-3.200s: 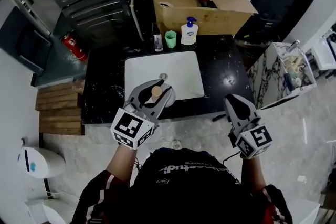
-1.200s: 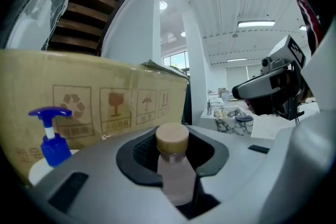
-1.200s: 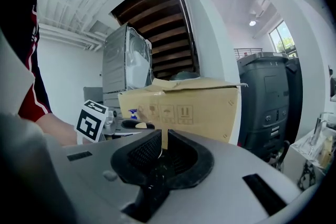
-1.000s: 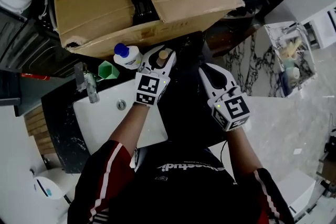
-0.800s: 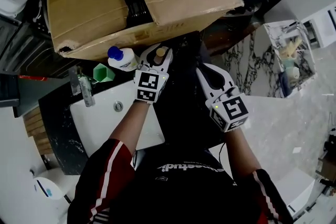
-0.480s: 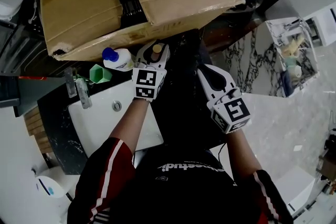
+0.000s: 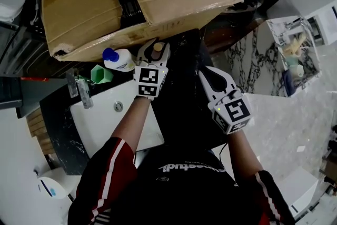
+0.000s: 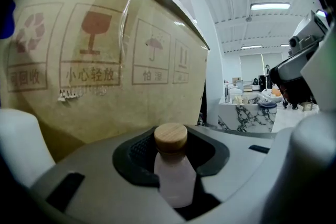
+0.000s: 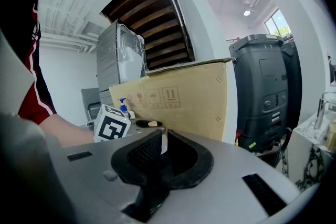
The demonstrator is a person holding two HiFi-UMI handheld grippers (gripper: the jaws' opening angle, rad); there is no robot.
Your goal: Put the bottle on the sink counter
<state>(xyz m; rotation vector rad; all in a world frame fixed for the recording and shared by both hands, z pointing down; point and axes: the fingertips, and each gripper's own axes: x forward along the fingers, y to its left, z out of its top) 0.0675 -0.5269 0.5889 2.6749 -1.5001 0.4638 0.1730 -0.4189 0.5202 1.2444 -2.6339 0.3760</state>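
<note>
A small pale pink bottle (image 8: 175, 178) with a round wooden cap (image 7: 158, 47) stands upright between the jaws of my left gripper (image 7: 155, 45). The jaws are opening, and their dark pads still lie against the bottle's sides. In the head view it sits over the black sink counter (image 7: 181, 100), right of the white sink (image 7: 102, 126) and close to the cardboard box (image 7: 89, 2). My right gripper (image 7: 209, 72) hovers over the counter to the right, shut and empty; in the right gripper view its jaws (image 9: 157, 140) meet with nothing between them.
A white soap pump bottle (image 7: 120, 59) with a blue top and a green cup (image 7: 99, 74) stand left of the left gripper. A faucet (image 7: 79, 91) rises behind the sink. The box (image 8: 105, 60) fills the left gripper view just ahead.
The left gripper carried the bottle from the sink's front edge to the counter by the box. Over the last second it barely moved, and its jaws look slightly wider.
</note>
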